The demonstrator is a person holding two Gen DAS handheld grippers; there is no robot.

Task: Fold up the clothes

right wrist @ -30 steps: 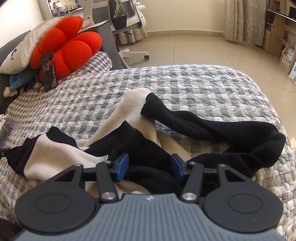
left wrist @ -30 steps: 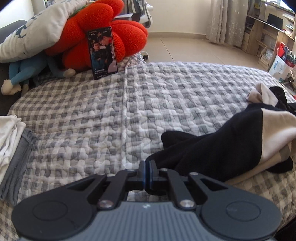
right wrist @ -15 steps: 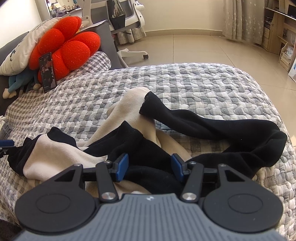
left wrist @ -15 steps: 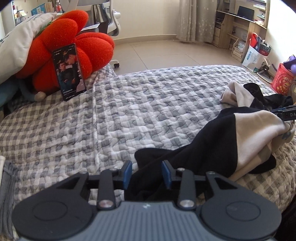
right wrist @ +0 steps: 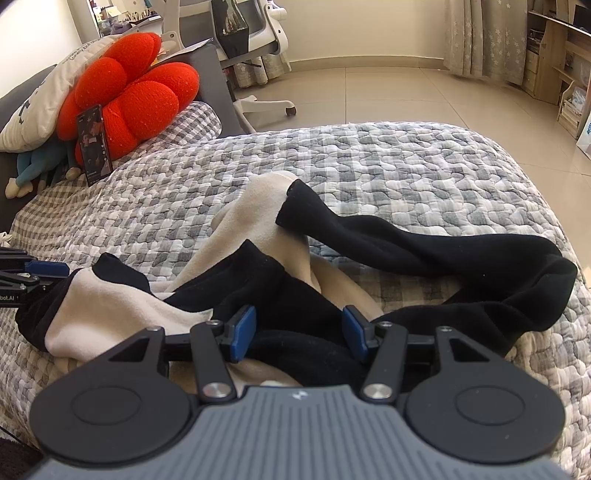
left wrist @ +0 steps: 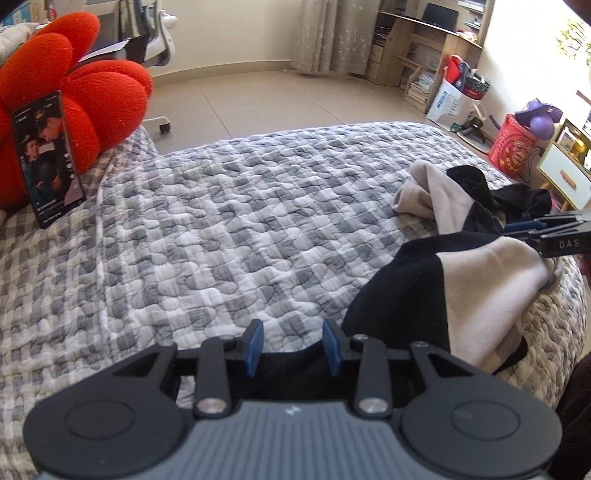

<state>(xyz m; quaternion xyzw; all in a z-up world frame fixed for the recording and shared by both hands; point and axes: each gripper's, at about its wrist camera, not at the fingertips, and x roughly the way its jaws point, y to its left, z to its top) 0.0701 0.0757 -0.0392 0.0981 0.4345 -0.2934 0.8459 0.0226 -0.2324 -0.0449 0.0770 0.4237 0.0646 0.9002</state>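
A black-and-cream garment [right wrist: 155, 314] lies crumpled on the bed, with one black sleeve [right wrist: 424, 247] stretched out to the right. My right gripper [right wrist: 298, 336] hovers open over the garment's near black folds, gripping nothing. My left gripper [left wrist: 292, 347] is open too, and a black edge of the garment [left wrist: 399, 295] lies just beneath and behind its blue pads. Each gripper shows in the other's view: the left gripper [right wrist: 51, 275] at the garment's left end, the right gripper [left wrist: 524, 230] above its cream part.
A grey-and-white checked quilt [left wrist: 229, 229] covers the bed. At the head lie a red flower cushion [right wrist: 129, 96], a photo card [left wrist: 46, 158] leaning on it, a white pillow [right wrist: 40, 107] and a blue plush toy [right wrist: 33, 166]. Beyond are an office chair [right wrist: 258, 22], shelves, bags and a red bucket [left wrist: 513, 144].
My left gripper, shut on the garment's black edge a second ago, has let go and opened wide, and its view has swung right. The right gripper has stayed open and nearly still.
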